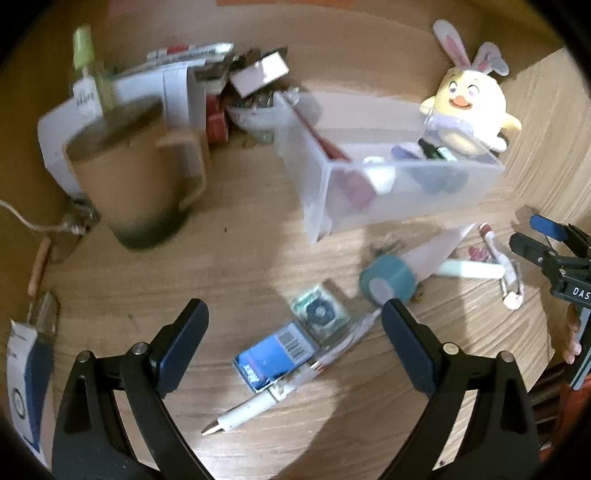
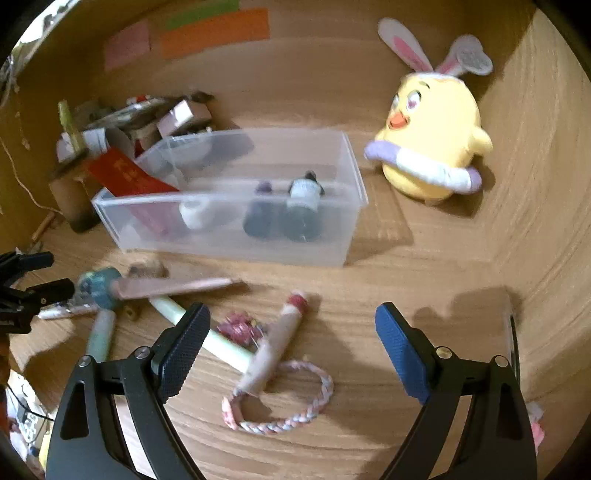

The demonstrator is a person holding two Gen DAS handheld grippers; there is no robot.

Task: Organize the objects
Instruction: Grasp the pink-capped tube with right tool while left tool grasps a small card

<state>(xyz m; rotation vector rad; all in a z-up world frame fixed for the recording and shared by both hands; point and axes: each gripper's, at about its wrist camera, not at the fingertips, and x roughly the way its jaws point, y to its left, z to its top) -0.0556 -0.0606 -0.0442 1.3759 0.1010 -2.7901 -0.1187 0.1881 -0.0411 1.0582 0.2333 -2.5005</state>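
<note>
A clear plastic bin (image 1: pixel 391 206) (image 2: pixel 236 236) sits on the wooden desk with small bottles (image 2: pixel 301 210) and a red card (image 2: pixel 129 177) inside. My left gripper (image 1: pixel 295 325) hangs open above a blue box (image 1: pixel 275 354), a small teal packet (image 1: pixel 319 314) and a white pen (image 1: pixel 251 410); nothing is between its fingers. A teal tape roll (image 1: pixel 388 282) lies just beyond. My right gripper (image 2: pixel 288 332) is open over a pale tube with a red cap (image 2: pixel 277 343), a braided pink bracelet (image 2: pixel 288 417) and a light green tube (image 2: pixel 221 343).
A tan mug (image 1: pixel 136 181) stands at the left before a heap of boxes and papers (image 1: pixel 207 74). A yellow plush chick with rabbit ears (image 1: pixel 469 107) (image 2: pixel 432 136) sits in the back right corner by the wooden side wall (image 2: pixel 546 184). Sticky notes (image 2: pixel 214 33) hang behind.
</note>
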